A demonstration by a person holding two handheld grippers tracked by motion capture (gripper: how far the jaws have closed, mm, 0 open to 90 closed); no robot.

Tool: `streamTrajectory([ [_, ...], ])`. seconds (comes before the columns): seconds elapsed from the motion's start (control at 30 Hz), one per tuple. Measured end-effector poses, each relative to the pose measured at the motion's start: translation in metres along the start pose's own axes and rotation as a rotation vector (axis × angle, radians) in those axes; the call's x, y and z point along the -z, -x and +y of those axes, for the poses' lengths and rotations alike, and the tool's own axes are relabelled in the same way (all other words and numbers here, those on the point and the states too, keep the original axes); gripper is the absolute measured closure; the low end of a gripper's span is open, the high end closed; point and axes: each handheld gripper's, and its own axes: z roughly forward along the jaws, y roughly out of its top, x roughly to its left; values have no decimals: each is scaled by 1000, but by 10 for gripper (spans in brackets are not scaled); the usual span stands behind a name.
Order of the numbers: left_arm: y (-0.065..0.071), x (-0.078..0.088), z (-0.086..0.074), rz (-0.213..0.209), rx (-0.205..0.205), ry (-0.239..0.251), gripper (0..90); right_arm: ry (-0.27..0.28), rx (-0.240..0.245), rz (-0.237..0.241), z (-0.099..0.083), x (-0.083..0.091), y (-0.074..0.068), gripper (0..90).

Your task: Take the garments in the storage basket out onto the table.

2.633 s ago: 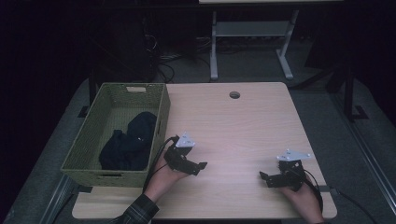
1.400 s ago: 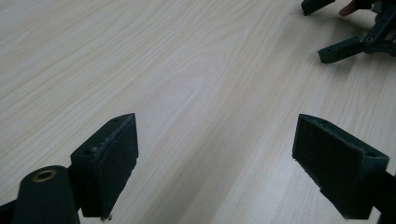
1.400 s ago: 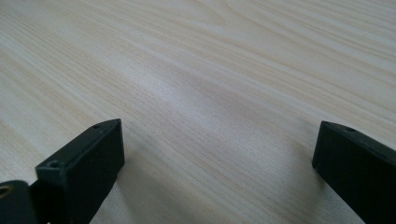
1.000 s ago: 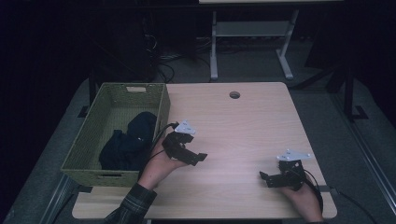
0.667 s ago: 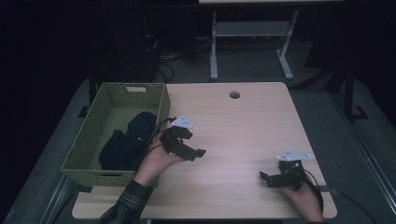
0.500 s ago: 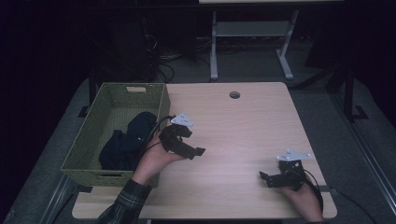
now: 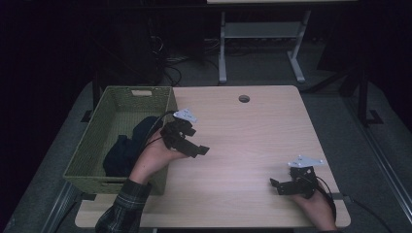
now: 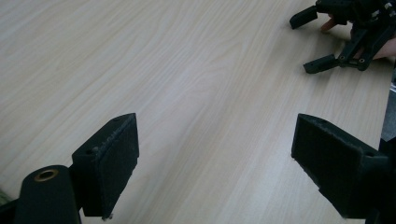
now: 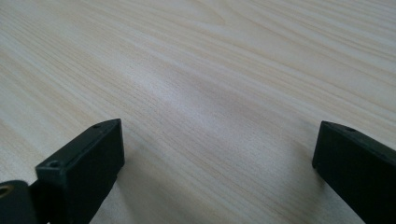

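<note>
Left tool [image 7: 190,145] hovers released over the counter [image 7: 252,136], dark cloth [image 7: 127,148] in the basket [image 7: 92,145] just behind it — right tool [image 7: 286,185] (also released) rests well apart.

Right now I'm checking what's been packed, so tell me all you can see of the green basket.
The green basket is a rectangular woven bin, olive, with a handle slot in its far wall. It stands upright on the left edge of the wooden table. Dark cloth lies bunched inside it, toward the near right. The left gripper hangs just past its right wall, jaws open, its cable trailing over the rim.
</note>
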Motion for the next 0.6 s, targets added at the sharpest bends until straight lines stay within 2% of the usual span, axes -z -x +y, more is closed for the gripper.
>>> streamTrajectory([
  [0.23,-6,10,-3,10,9,9,150,1,-2,0,0,0,0,18],
  [0.37,-9,17,-5,37,29,20,150,0,-2,0,0,0,0,18],
  [0.47,-12,21,-7,46,23,4,150,0,-2,0,0,0,0,18],
  [0.6,-16,28,-9,83,30,-4,150,0,-2,0,0,0,0,18],
])
